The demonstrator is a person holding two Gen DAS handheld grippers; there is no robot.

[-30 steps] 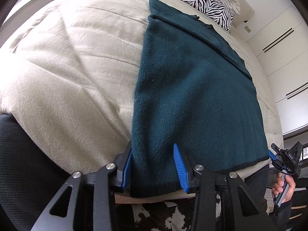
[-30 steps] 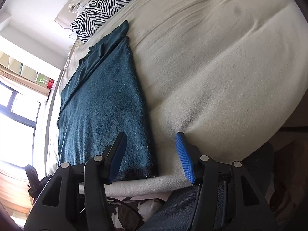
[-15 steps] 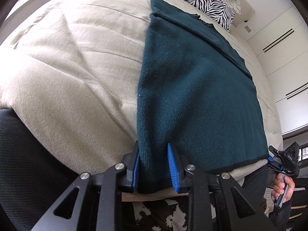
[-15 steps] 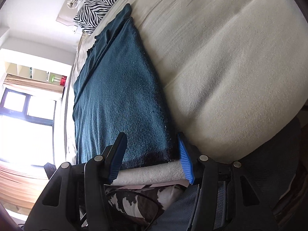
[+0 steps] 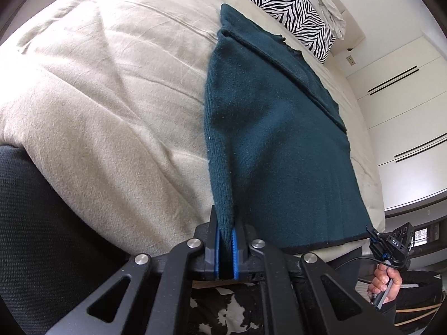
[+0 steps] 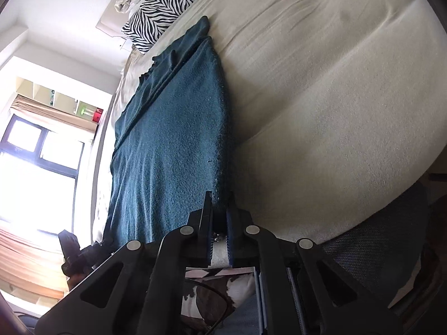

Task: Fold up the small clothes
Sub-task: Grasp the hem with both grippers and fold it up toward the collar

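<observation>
Both claws, left (image 5: 225,240) & right (image 6: 219,224), just closed, pinching teal knit garment (image 5: 279,145) corners on bed (image 5: 111,97).

Beige bed (image 5: 111,106): teal knit garment (image 5: 279,145) spread flat, zebra pillow (image 5: 293,11) beyond.

Right gripper (image 6: 219,223) jaws pinch teal garment (image 6: 173,145) corner.

Sweater (image 5: 279,145) on bed (image 5: 111,97), pillow (image 5: 293,14) behind
</observation>
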